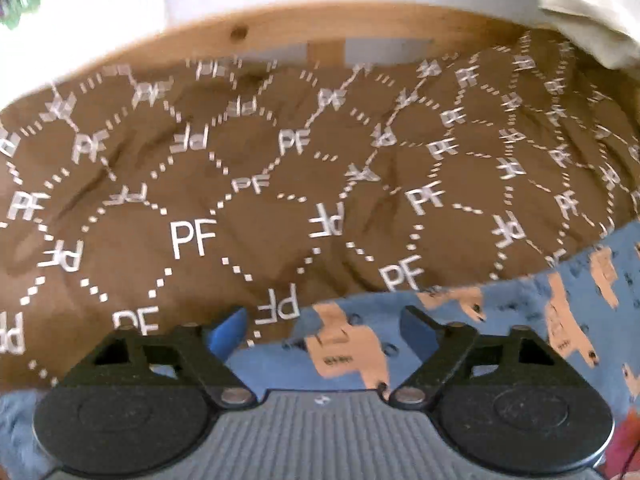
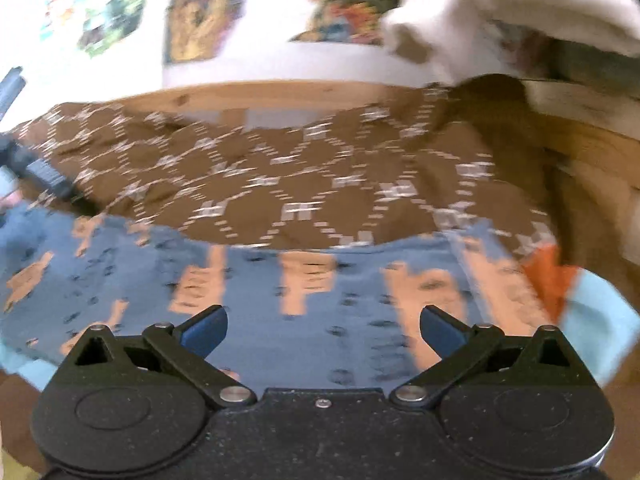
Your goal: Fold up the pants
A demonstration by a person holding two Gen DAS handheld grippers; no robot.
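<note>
Two grippers, both wide open, nothing between the blue pads of either. Left gripper [image 1: 324,330] poised over the near edge of the pants [image 1: 520,332], pads clear of the cloth, jaws apart with fabric showing through the gap. Right gripper [image 2: 324,334] likewise spread to the full, hovering above the same pants [image 2: 256,292], no cloth pinched. Blue pants with peach figures, lying flat across the near part of a brown bedspread [image 1: 240,184] printed with white "PF" letters and dotted rings. Orange patch [image 2: 550,280] at the right end of the pants in the right wrist view, pale blue cloth [image 2: 600,320] just beside it. Beyond the spread, a wooden bed rail [image 1: 280,28], then a white wall. Cream cloth [image 1: 588,20] bunched at the far right corner. Left gripper seen again, blurred, at the left edge of the right wrist view [image 2: 36,168].
</note>
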